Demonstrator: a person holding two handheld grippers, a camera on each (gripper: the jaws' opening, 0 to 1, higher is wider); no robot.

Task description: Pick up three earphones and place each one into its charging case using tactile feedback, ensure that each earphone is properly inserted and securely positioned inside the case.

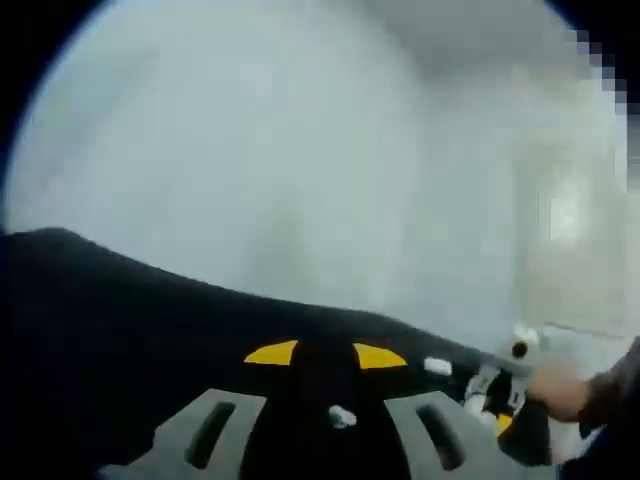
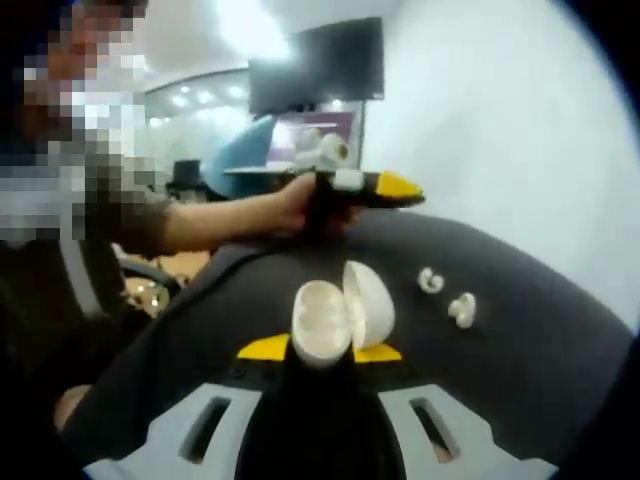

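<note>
surface: dark table point(image 2: 540, 350) | on it: two white earphones point(image 2: 431, 280) point(image 2: 462, 309), side by side

No legible text (views blurred).

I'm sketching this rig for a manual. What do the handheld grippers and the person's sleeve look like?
Each gripper has grey slotted jaws with yellow tips on a black body: left gripper, right gripper. Seen side-on in the right gripper view, the left gripper carries white parts. The person's sleeve is dark olive-grey.
</note>
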